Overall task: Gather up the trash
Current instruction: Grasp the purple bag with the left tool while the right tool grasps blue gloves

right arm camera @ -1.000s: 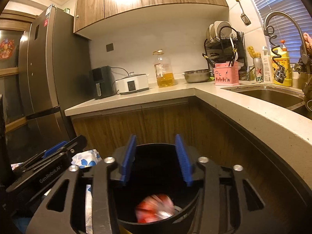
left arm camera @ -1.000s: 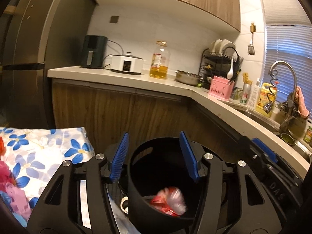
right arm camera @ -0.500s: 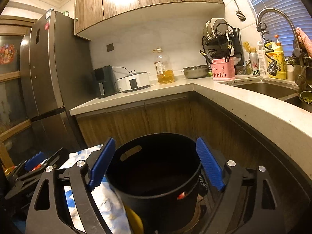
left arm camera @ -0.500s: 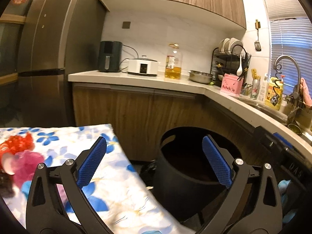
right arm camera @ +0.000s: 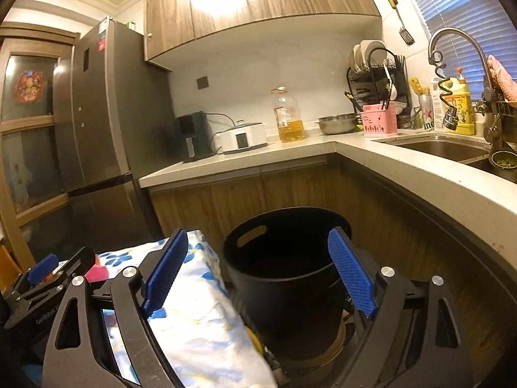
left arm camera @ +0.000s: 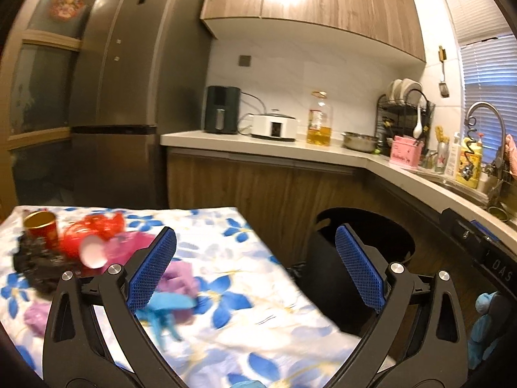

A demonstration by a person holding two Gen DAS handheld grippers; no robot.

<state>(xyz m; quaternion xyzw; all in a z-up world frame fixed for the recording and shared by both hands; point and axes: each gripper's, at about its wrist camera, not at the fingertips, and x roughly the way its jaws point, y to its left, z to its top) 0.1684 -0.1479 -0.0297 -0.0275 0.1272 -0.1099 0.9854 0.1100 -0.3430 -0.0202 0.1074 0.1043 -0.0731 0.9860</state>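
Left wrist view: left tool point(left arm camera: 255, 270) spread wide, nothing between the blue pads, jaws just been opening. Points toward gap between floral-cloth bench point(left arm camera: 226, 258) and black bin point(left arm camera: 365, 249). Trash on bench at far left: gold-topped red can point(left arm camera: 40, 232) upright, red mesh wrapper point(left arm camera: 93, 229), white cup point(left arm camera: 92, 253) tipped over, black crumpled bag point(left arm camera: 35, 265), pink plastic point(left arm camera: 129, 242). Purple wrapper point(left arm camera: 181, 274) and blue scrap point(left arm camera: 168, 310) just behind left pad, blurred. Another purple lump point(left arm camera: 37, 315) near bench's left edge.

Right wrist view: right tool point(right arm camera: 258, 274) also wide apart and empty, jaws just been opening. Bin point(right arm camera: 284, 278) straight ahead, between the pads but untouched, just beside bench corner point(right arm camera: 200, 294). Bin inside too dark to read contents. Left tool point(right arm camera: 48, 278) visible at far left over the bench.

Step, judged: reaching for next piece of trash; plenty left on bench.

Risks, judged: motion blur suggests fast sweep, so could clip can or cup and knock them off the bench. Loose cloth could snag under a pad and drag the whole pile. Light, crumpled wrappers likely to slip from a shallow pinch. Bin close to bench edge, so a bump from right tool could tip or shift it.
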